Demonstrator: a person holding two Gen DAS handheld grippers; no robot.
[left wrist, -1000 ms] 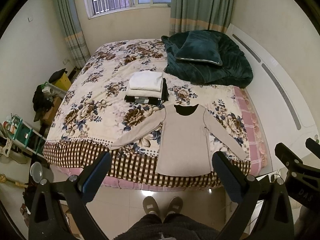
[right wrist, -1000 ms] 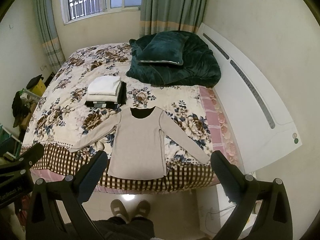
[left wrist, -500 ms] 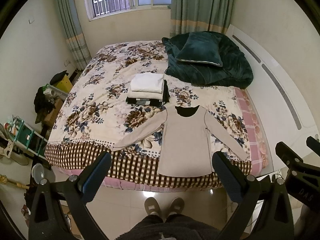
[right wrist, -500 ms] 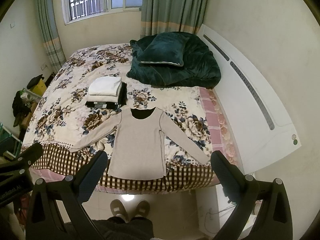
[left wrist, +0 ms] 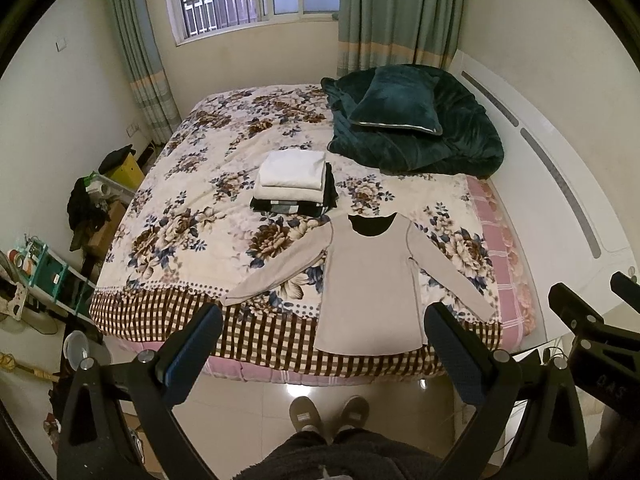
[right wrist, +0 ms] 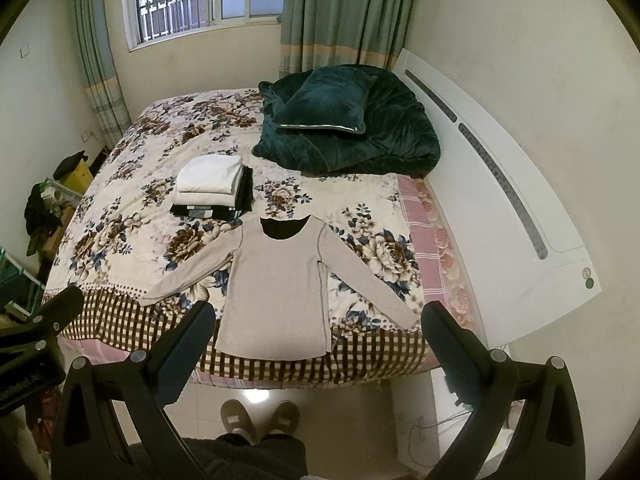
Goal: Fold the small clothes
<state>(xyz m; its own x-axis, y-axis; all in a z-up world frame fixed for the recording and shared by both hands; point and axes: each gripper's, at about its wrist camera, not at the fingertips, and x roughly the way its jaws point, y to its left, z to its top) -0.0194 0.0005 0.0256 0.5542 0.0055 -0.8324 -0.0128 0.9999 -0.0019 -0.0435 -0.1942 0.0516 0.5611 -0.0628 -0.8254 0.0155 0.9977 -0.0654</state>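
Note:
A beige long-sleeved top (left wrist: 370, 284) lies flat on the flowered bed (left wrist: 208, 200), sleeves spread, hem near the bed's front edge; it also shows in the right wrist view (right wrist: 276, 288). A stack of folded clothes (left wrist: 294, 182), white on top and dark below, sits behind it and shows in the right wrist view too (right wrist: 212, 186). My left gripper (left wrist: 322, 322) is open and empty, held above the floor in front of the bed. My right gripper (right wrist: 318, 320) is open and empty beside it, to the right.
A dark green blanket with a cushion (left wrist: 412, 120) lies at the bed's far right by the white headboard (left wrist: 560, 184). Cluttered shelves and boxes (left wrist: 60, 248) stand left of the bed. The person's slippers (left wrist: 328, 416) stand on the tiled floor.
Both grippers have drifted slightly back and up; the bed and top sit a little lower in view. Nothing was gripped or moved.

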